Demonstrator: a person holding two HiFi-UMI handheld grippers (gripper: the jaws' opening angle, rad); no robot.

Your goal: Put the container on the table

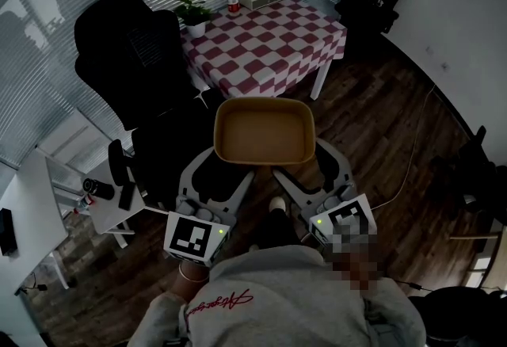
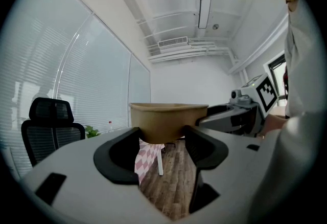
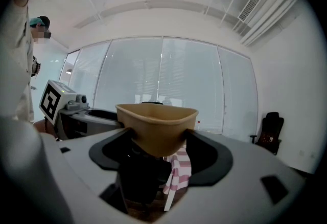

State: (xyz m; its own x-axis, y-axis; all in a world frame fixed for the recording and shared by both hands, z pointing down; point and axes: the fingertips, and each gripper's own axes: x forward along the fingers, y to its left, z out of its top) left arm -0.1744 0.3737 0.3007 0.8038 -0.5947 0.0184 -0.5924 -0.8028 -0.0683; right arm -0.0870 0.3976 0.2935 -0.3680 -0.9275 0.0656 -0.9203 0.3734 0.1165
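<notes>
Brown paper container (image 1: 264,131): light, thin-walled, crushable. I have left gripper (image 1: 234,167) and right gripper (image 1: 299,163) each clamped on a near corner.

Head view: high, steeply down on container (image 1: 264,131), checkered worktop (image 1: 265,44) beyond. Both gripper views: level, close against container's near corners; apparently both catch that worktop's cloth below.

A black office chair (image 1: 127,52) stands beside a small potted plant (image 1: 192,13).
</notes>
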